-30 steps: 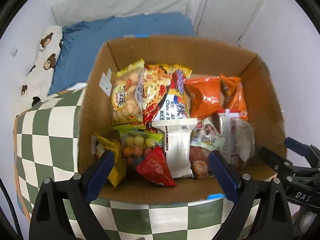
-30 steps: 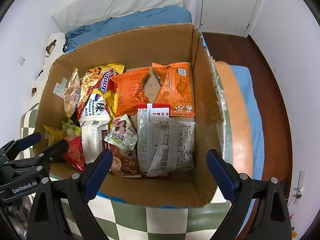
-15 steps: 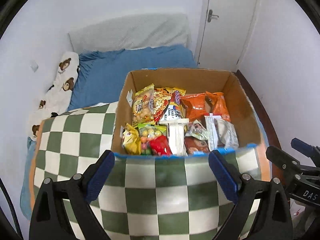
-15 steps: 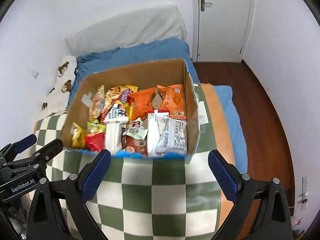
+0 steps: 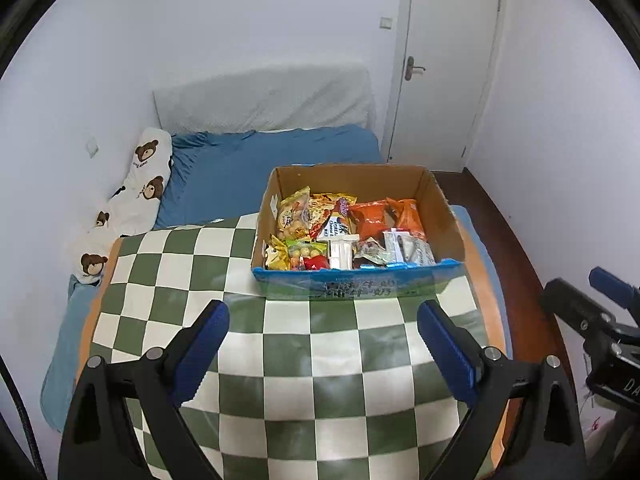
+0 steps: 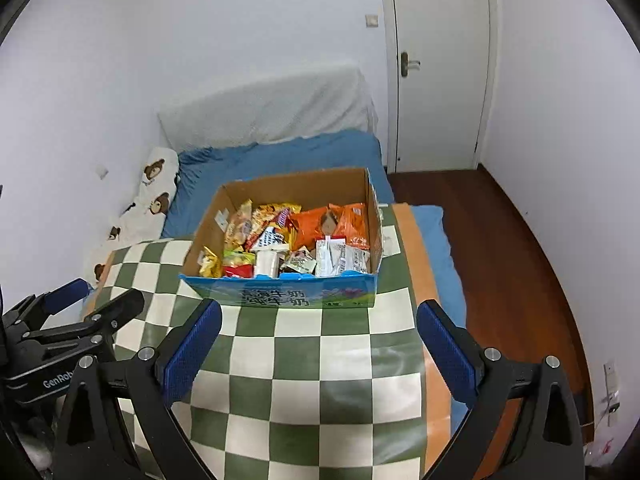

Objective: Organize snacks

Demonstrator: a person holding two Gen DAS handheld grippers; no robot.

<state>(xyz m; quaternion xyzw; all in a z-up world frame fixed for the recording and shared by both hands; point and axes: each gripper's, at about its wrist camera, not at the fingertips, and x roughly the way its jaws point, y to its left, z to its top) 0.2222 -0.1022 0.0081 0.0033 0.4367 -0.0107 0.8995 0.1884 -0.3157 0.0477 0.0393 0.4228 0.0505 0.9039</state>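
Left wrist view: a cardboard box (image 5: 352, 280) with a blue printed front is seen on the green-and-white checkered surface (image 5: 280, 360), packed with snack packets (image 5: 348, 236) in orange, yellow, red and white. Both the left claw (image 5: 322, 344) and right claw (image 6: 318, 344) are held wide open, nothing gripped, short of the box.

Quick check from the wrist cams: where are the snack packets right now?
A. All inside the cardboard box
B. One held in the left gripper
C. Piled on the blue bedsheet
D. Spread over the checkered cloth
A: the snack packets all sit inside the cardboard box; both the left gripper and the right gripper are open and empty.
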